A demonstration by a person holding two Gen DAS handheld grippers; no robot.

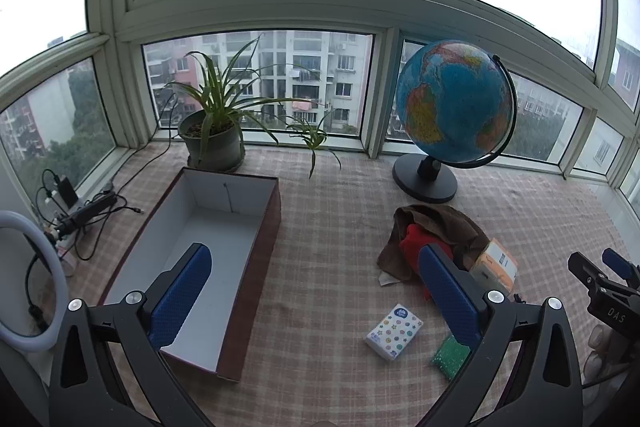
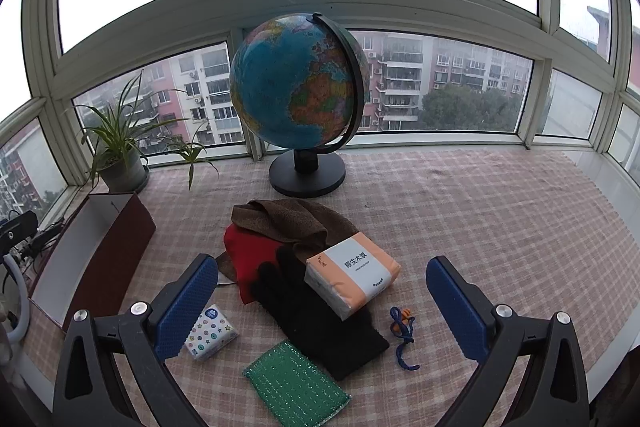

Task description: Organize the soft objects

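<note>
Hovering above the checked cloth point(image 2: 460, 211), both claws are spread wide and hold nothing, so the job looks to be at its very start: no soft thing has gone into the box yet. The left gripper point(image 1: 316, 291) hangs with its left finger over the empty box point(image 1: 224, 227), whose white floor shows bare, while its right finger partly covers the heap of soft things. The right gripper point(image 2: 322, 311), jaws released, looks straight down the pile.

Between its fingers, just ahead, lies the black glove point(image 2: 316, 315), with the tissue pack point(image 2: 352, 277) resting on the glove's far side. Beyond them sit the red cloth point(image 2: 250, 259) and the brown towel point(image 2: 292, 223), overlapping. Nearest the claw, low between the fingers, is the green sponge point(image 2: 294, 383). Touching or just behind the left finger is the small dotted tissue packet point(image 2: 210, 333); toward the right finger lies a blue cord with a small orange charm point(image 2: 402, 331).

My judgement: the next move is a first pick by the right claw, descending onto one item and closing, then carrying it leftward to the box. The sponge, lying free of the others, seems easiest; the glove is pinned under the tissue pack and may drag it.
</note>
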